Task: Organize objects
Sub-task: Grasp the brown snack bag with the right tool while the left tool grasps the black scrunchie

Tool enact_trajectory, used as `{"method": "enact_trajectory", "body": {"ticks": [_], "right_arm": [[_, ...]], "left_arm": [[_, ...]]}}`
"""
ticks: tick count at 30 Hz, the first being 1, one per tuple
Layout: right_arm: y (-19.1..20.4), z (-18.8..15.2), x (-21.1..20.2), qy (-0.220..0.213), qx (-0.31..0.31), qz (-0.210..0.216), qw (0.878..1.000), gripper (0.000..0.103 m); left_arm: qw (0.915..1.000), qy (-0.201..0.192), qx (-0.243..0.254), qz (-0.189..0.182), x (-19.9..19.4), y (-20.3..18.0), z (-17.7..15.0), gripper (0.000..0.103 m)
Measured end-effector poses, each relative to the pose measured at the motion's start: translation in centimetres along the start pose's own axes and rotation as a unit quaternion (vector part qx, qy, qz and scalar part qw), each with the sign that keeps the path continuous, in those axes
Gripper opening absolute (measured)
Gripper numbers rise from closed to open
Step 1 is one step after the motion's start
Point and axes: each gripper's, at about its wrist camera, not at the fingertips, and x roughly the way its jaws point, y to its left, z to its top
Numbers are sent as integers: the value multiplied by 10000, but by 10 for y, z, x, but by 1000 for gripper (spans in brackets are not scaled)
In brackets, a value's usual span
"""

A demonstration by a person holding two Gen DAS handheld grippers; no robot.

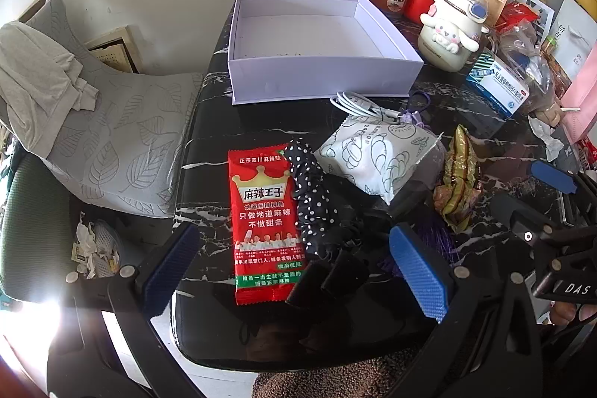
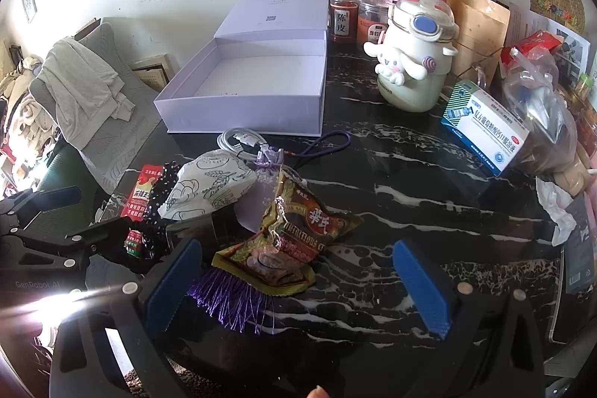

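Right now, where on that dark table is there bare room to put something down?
The open white box is empty inside. Bare marble lies between the brown snack packet, the cartoon bottle and the medicine box. It is crowded along the back, with jars, and around the red packet and printed pouch.

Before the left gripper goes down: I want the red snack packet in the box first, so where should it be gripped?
Take the red snack packet across its narrow width near the middle, coming from above. It lies flat, lengthwise between the open fingers of the left gripper. Its left edge is free; the polka-dot cloth hugs its right edge, so that finger probably has to wedge between them.
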Motion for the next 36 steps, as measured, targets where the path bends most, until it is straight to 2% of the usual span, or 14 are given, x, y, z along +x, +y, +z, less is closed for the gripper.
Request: {"method": "enact_trajectory", "body": {"ticks": [26,36], "right_arm": [[0,-3,-2,0,-5,44,10000,102],[-1,-12,-7,-20,27,194,9998,102]], "left_arm": [[10000,41,-9,21,0,-3,-7,102],[9999,78,-79,29,-3,-8,-19,102]]}}
